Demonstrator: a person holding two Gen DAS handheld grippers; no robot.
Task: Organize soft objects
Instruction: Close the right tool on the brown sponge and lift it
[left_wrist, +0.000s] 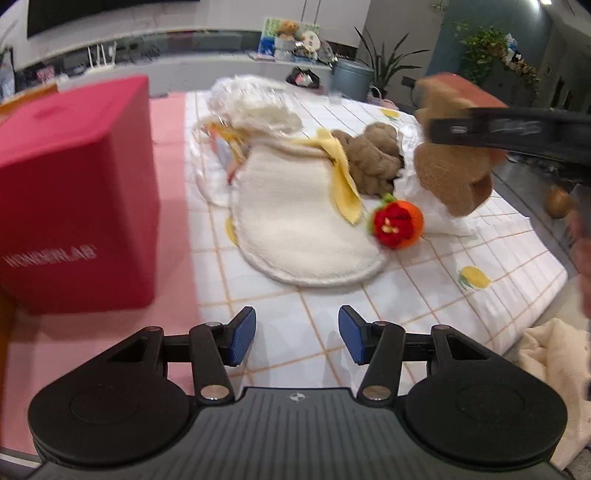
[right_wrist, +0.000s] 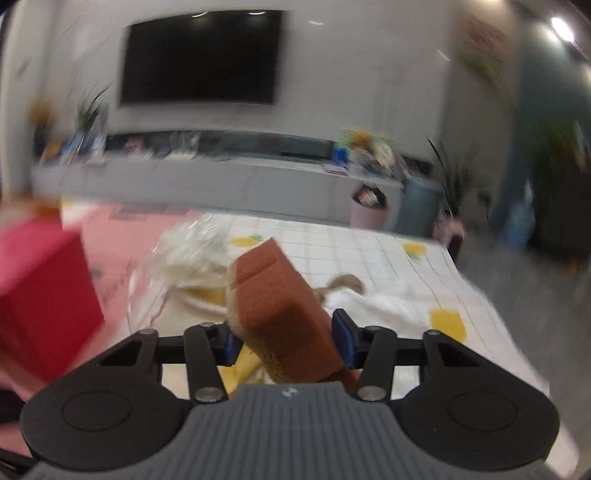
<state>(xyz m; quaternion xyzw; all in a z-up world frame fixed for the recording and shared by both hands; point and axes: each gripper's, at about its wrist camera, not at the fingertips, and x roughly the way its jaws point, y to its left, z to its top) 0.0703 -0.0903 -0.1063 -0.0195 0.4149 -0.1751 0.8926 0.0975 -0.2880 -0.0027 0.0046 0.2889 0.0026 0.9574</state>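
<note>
My right gripper (right_wrist: 284, 341) is shut on a brown sponge-like soft block (right_wrist: 284, 314) and holds it above the table. The block (left_wrist: 454, 166) and the right gripper's arm (left_wrist: 517, 131) also show at the right of the left wrist view. My left gripper (left_wrist: 297, 334) is open and empty, low over the tiled cloth. Ahead of it lie a cream fleece pad (left_wrist: 295, 221), a yellow cloth (left_wrist: 341, 177), a brown plush toy (left_wrist: 373, 157), a red-and-orange knitted flower (left_wrist: 397, 225) and white crumpled wrapping (left_wrist: 255, 107).
A red box (left_wrist: 77, 199) stands on the pink mat (left_wrist: 170, 147) at the left. The white tiled cloth with lemon prints (left_wrist: 476, 277) covers the table; its edge falls off at the right. A grey bin (left_wrist: 351, 79) and plants stand beyond.
</note>
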